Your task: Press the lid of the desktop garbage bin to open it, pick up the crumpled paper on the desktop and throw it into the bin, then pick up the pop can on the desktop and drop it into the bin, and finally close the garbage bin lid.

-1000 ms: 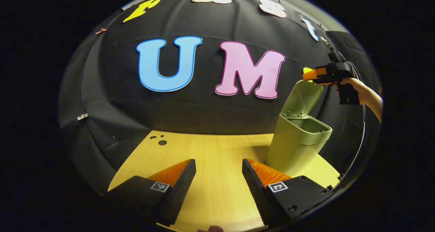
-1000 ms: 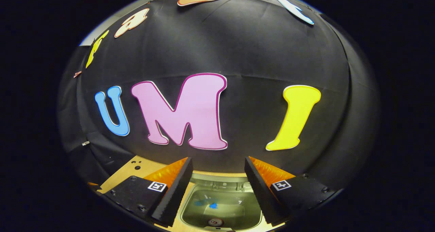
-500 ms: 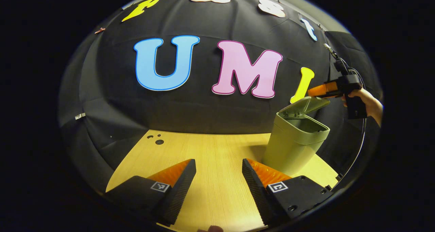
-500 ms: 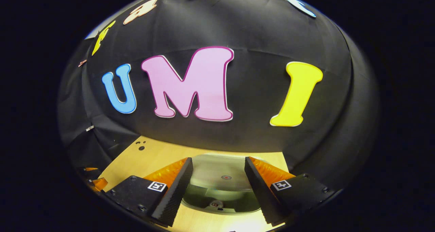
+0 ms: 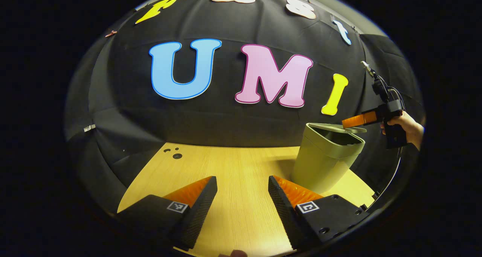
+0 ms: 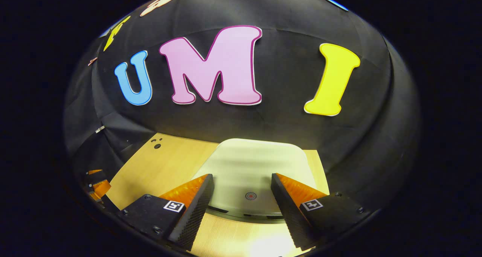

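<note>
One second ago upright, the pale-green plastic bin [image 5: 325,159] lid [image 6: 256,170] now lies nearly flat at 12 o'clock beneath the spread, empty right fingers [image 6: 243,208]; closing nearly done. Left fingers [image 5: 241,208] open, idle over the table [image 5: 233,166].

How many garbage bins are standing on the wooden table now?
1. The green garbage bin stands at the table's right far side in the left gripper view, lid nearly shut under the right gripper. Nothing else bin-like shows.

We note the bin [image 5: 324,162] body as smooth matt plastic; its lid [image 6: 256,170] carries a soft sheen. The table [image 5: 233,166] reads as pale wood-grain laminate, smooth. The booth wall [image 5: 226,121] is matt black cloth, creased.
</note>
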Demonstrator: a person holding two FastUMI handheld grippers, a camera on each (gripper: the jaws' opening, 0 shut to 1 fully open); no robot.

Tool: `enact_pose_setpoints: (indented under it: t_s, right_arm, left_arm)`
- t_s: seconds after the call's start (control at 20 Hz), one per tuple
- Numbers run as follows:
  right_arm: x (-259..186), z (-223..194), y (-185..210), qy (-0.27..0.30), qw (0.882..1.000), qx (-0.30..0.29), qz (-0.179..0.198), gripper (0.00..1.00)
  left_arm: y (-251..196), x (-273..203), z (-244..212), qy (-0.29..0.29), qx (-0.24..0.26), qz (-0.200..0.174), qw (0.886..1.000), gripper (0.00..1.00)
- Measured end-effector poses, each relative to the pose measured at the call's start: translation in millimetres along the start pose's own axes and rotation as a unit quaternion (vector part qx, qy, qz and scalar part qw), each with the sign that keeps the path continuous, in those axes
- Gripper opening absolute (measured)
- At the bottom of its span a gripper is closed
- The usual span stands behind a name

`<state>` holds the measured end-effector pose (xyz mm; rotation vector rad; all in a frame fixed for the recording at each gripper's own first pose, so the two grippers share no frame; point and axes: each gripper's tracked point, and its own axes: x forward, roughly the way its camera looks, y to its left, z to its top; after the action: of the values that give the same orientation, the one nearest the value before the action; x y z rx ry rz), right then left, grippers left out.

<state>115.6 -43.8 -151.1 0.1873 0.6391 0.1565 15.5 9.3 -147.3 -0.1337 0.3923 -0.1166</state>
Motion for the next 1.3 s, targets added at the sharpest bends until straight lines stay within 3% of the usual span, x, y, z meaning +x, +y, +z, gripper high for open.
enact_pose_setpoints:
  t_s: [0.3, 0.35, 0.4, 0.9, 1.3]
  right_arm:
    - [0.2, -18.6, -5.1, 0.016, 1.000, 0.000, -0.001, 0.96]
    - [1.8, -20.6, -4.9, 0.017, 1.000, -0.003, 0.000, 0.92]
    - [2.6, -23.8, -5.2, 0.018, 1.000, -0.005, 0.001, 0.96]
    - [2.6, -46.7, -1.6, 0.016, 1.000, -0.015, 0.010, 0.98]
    - [-11.0, -19.6, 1.2, -0.050, 0.999, 0.013, 0.009, 0.97]
  left_arm:
    - [-0.2, -1.4, -1.7, 0.002, -0.001, 0.000, 1.000, 0.89]
    - [-0.3, -1.9, -1.6, 0.002, -0.001, 0.000, 1.000, 0.89]
    - [-0.6, -2.0, -2.3, 0.002, 0.000, 0.000, 1.000, 0.89]
    - [-3.6, -5.6, -9.3, 0.006, -0.003, -0.001, 1.000, 0.89]
    - [-9.0, -9.6, -5.0, 0.000, 0.001, -0.015, 1.000, 0.89]
